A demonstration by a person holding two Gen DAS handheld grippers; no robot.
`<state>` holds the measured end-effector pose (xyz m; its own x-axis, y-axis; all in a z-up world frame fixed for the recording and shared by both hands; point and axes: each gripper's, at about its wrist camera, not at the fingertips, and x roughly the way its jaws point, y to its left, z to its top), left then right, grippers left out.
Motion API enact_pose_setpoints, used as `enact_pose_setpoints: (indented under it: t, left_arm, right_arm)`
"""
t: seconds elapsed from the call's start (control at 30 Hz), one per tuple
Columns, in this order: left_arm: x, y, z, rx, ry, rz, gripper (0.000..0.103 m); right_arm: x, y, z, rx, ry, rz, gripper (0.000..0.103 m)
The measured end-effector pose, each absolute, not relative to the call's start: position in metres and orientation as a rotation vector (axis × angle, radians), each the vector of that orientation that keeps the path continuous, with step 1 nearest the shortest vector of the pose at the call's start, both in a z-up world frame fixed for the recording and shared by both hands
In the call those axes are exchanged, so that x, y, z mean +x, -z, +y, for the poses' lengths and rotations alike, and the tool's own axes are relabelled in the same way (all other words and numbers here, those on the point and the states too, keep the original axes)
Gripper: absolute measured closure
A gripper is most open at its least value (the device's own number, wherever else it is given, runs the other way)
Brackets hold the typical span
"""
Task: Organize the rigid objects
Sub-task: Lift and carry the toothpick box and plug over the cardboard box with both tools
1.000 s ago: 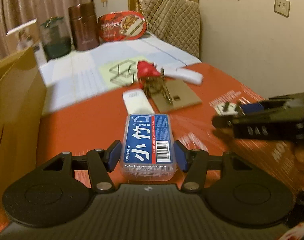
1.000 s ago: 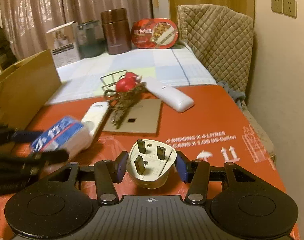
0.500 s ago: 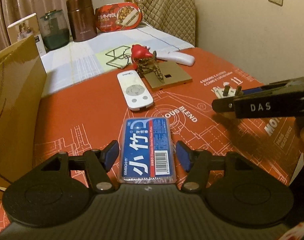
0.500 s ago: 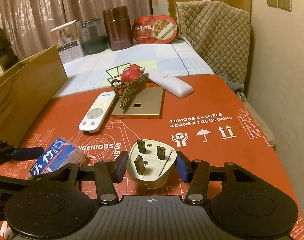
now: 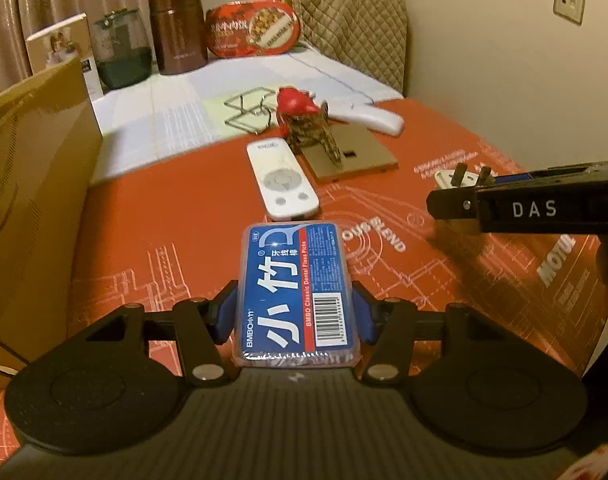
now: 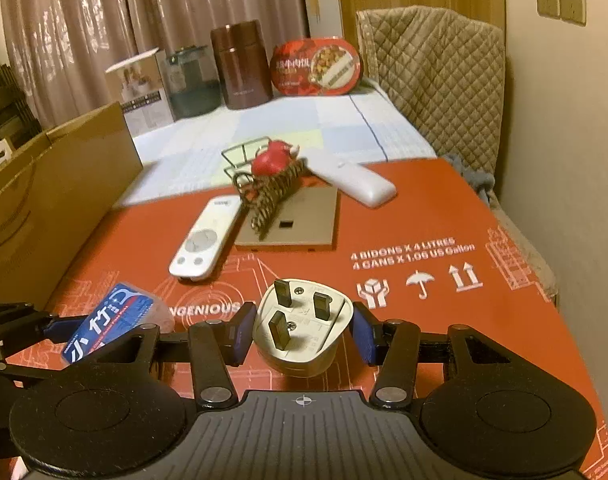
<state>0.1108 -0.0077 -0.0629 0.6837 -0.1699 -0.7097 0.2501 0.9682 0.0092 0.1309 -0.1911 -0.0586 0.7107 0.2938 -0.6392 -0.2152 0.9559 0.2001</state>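
A blue box of floss picks (image 5: 296, 288) lies lengthwise between the fingers of my left gripper (image 5: 294, 314), low over the red printed cardboard sheet (image 5: 164, 208). The jaws are closing and both blue pads touch its long sides. In the right wrist view the same floss box (image 6: 108, 320) shows at the lower left. My right gripper (image 6: 302, 330) is shut on a cream three-pin plug (image 6: 300, 328), prongs facing up and away. The left wrist view shows that plug (image 5: 460, 178) at the tip of the right gripper's black fingers (image 5: 504, 208).
A white remote (image 5: 282, 178), a flat gold box (image 5: 352, 154), a red ornament on twigs (image 5: 300, 108), a wire rack (image 5: 248, 110) and a second white remote (image 5: 368, 118) lie ahead. A tall cardboard box (image 5: 32, 184) stands at the left. Jars and a tin stand at the back.
The left jaws held the floss box, spread off it half a second ago, and now touch it again. The right gripper keeps the plug; its view shifted only slightly.
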Motion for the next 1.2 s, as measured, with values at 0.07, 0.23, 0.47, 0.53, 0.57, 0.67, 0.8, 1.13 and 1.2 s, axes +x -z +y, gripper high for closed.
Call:
enact_pose_setpoints:
  t: [0.07, 0.23, 0.47, 0.53, 0.57, 0.67, 0.8, 1.13, 1.2]
  left_arm:
    - [0.11, 0.053, -0.006, 0.106, 0.235, 0.763, 0.051]
    - [0.113, 0.016, 0.005, 0.072, 0.214, 0.706, 0.051]
    - [0.117, -0.05, 0.056, 0.043, 0.111, 0.604, 0.051]
    - [0.117, -0.065, 0.08, 0.041, 0.072, 0.585, 0.051]
    - [0.118, -0.073, 0.095, 0.039, 0.049, 0.579, 0.051]
    - [0.117, -0.086, 0.136, 0.047, -0.006, 0.58, 0.051]
    - [0.116, -0.088, 0.19, 0.041, -0.07, 0.613, 0.051]
    - [0.102, -0.057, 0.26, -0.004, -0.134, 0.685, 0.051]
    - [0.102, -0.053, 0.263, -0.014, -0.125, 0.685, 0.051]
  right_arm:
    - [0.131, 0.052, -0.19, 0.115, -0.287, 0.714, 0.055]
    - [0.133, 0.022, -0.183, 0.155, -0.314, 0.672, 0.055]
    - [0.145, -0.038, -0.148, 0.171, -0.431, 0.608, 0.055]
    - [0.149, -0.059, -0.126, 0.151, -0.489, 0.583, 0.055]
    - [0.15, -0.066, -0.115, 0.14, -0.518, 0.575, 0.055]
    - [0.152, -0.087, -0.077, 0.121, -0.61, 0.556, 0.055]
    - [0.156, -0.096, -0.022, 0.086, -0.708, 0.564, 0.055]
    - [0.167, -0.068, 0.063, 0.014, -0.79, 0.678, 0.055]
    - [0.169, -0.063, 0.072, 0.005, -0.789, 0.689, 0.055]
